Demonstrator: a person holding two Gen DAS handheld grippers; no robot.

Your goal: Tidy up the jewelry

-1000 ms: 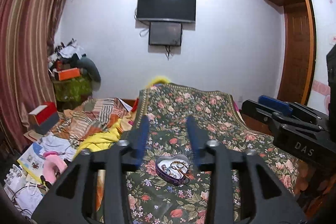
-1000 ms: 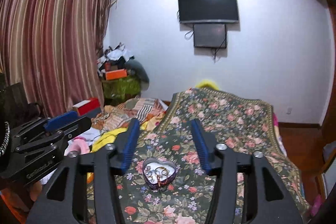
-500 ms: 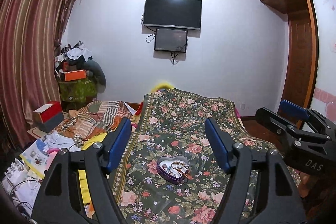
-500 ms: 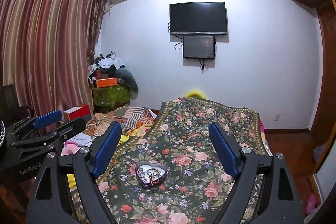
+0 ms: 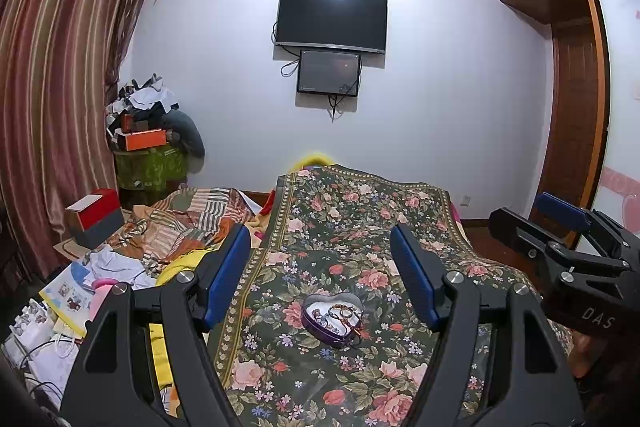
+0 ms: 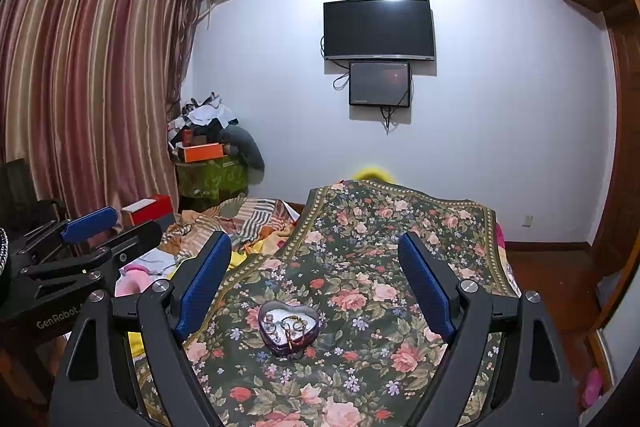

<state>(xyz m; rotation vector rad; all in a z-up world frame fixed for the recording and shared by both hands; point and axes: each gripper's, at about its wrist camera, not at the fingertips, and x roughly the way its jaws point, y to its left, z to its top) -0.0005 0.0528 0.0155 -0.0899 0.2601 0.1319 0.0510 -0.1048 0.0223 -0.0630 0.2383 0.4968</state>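
A floral bedspread [image 5: 360,219] carries a heart-shaped jewelry tin [image 5: 332,313].

A home bedroom: floral bedspread [image 5: 360,227], wall television [image 5: 332,19], striped curtains [image 6: 88,87].

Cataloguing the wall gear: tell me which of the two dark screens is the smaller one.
The lower screen, mounted just beneath the wide TV. It is narrower, and cables hang from it.

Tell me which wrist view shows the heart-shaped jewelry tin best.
The right wrist view: the heart-shaped tin sits central between the fingers, its heart outline facing the camera. The left wrist view shows it at an angle, pieces inside equally small.
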